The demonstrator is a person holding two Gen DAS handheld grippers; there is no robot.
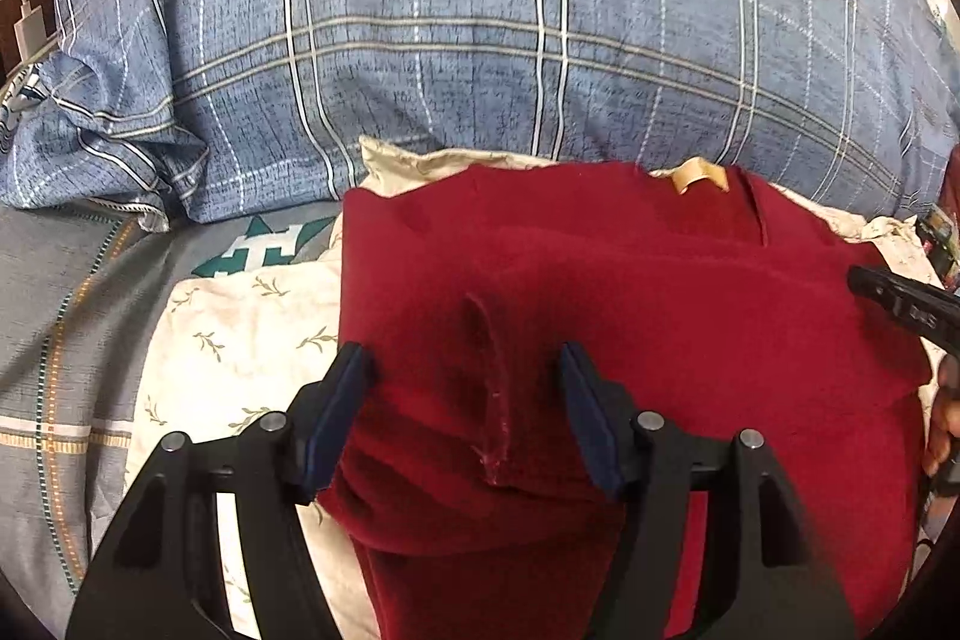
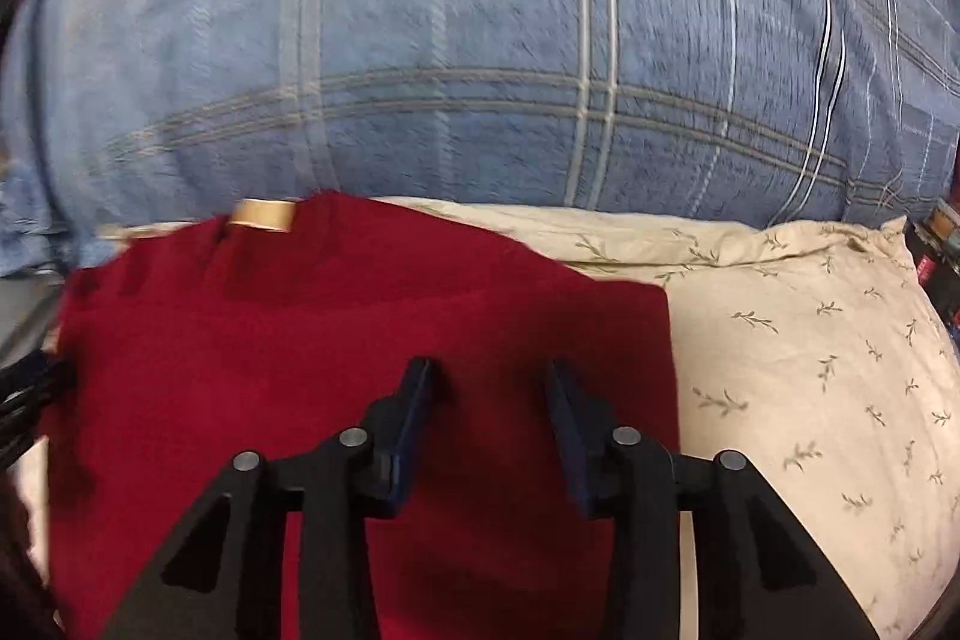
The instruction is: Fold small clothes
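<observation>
A dark red knitted garment (image 1: 660,292) lies folded on a cream leaf-print pillow (image 1: 240,340), its tan neck label (image 1: 699,175) at the far edge. My left gripper (image 1: 462,364) hovers over the garment's near left part, open, with a raised crease (image 1: 489,376) between the fingers and neither pad pressing on it. In the right wrist view the same garment (image 2: 300,340) fills the lower left, label (image 2: 264,214) at the back. My right gripper (image 2: 489,376) is open just above the garment's right part, near its right edge, with nothing between its fingers.
A bulky blue plaid duvet (image 1: 480,10) rises directly behind the pillow. Grey patterned bedsheet (image 1: 54,310) lies to the left, with a white charger (image 1: 30,34) at the far left edge. Bare pillow (image 2: 810,370) extends right of the garment.
</observation>
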